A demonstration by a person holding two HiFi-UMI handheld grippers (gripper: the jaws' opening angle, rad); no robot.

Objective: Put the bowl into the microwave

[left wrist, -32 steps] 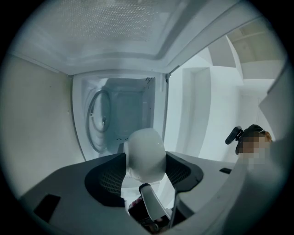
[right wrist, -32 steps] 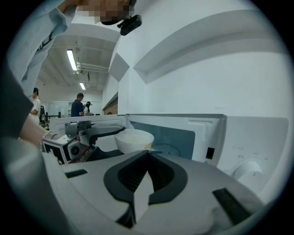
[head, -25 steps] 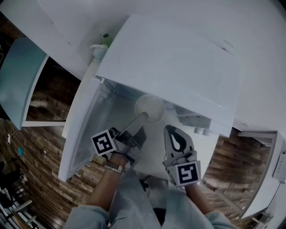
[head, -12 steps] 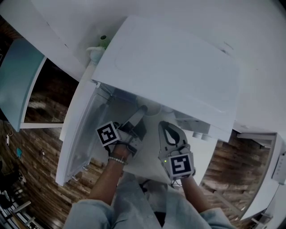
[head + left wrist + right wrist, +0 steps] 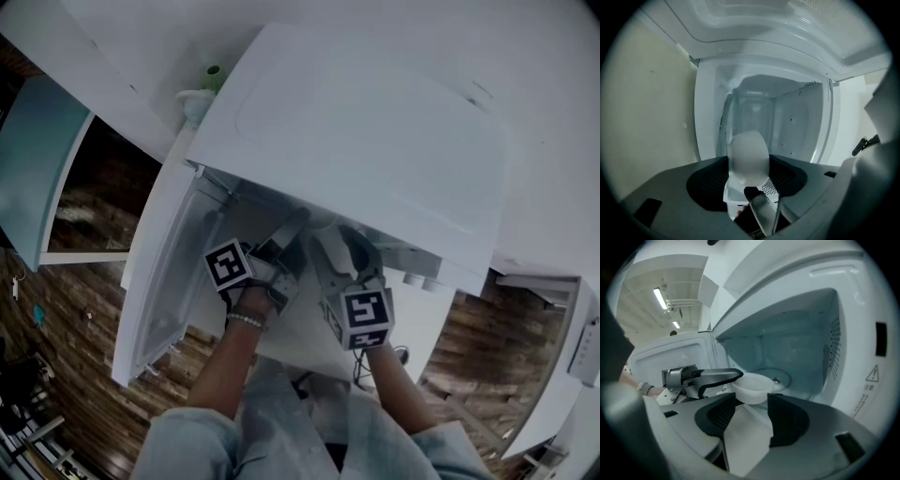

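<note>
Our left gripper [image 5: 735, 376] has its jaws clamped on the rim of the white bowl [image 5: 752, 387], holding it at the mouth of the open microwave [image 5: 862, 333], just on the near side of the glass turntable [image 5: 780, 377]. Our right gripper [image 5: 753, 414] has just been opening its jaws. They stand apart and empty, the bowl just beyond their tips.

The bowl [image 5: 752, 386] looks like smooth white plastic, a bit dull. The microwave [image 5: 375, 141] has a smooth white shell with a soft shine. Its round plate [image 5: 780, 376] looks like shiny glass. The floor [image 5: 75, 309] is brown wood boards.
</note>
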